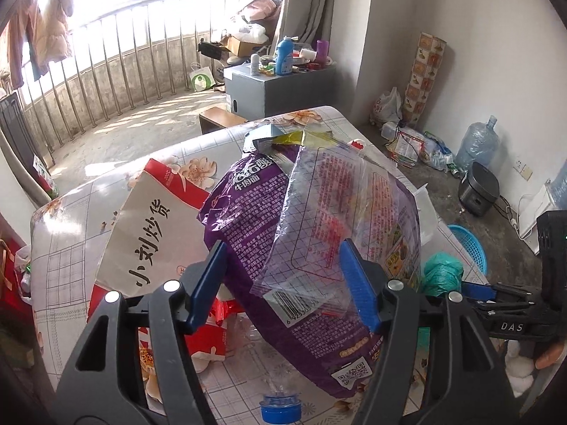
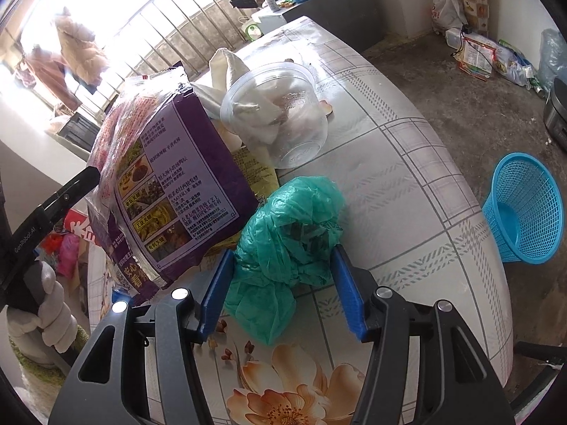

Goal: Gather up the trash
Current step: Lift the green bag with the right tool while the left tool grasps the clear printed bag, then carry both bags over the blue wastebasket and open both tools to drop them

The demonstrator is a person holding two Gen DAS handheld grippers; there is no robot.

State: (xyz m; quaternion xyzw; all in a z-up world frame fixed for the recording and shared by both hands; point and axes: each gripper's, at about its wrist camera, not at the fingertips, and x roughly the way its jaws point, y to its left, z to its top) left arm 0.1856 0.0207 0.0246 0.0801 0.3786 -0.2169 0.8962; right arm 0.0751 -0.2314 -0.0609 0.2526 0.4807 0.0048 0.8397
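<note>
A purple noodle bag [image 1: 248, 241] with a clear printed wrapper [image 1: 319, 212] over it stands tilted between the blue pads of my left gripper [image 1: 281, 248], which is shut on both. In the right wrist view the same purple bag [image 2: 170, 177] rises at the left, and a white-gloved hand [image 2: 49, 304] holds that gripper's handle. A crumpled green plastic bag [image 2: 290, 233] lies on the flowered table [image 2: 407, 177]. My right gripper [image 2: 283, 251] is shut on it, a pad against each side. The green bag [image 1: 443, 269] also shows at the right of the left wrist view.
A clear plastic bowl [image 2: 280, 117] with white tissue sits behind the green bag. A red and white paper bag [image 1: 149, 219] and a clear bottle with a blue cap [image 1: 280, 403] lie by the purple bag. A blue mesh basket [image 2: 524, 209] stands on the floor right of the table.
</note>
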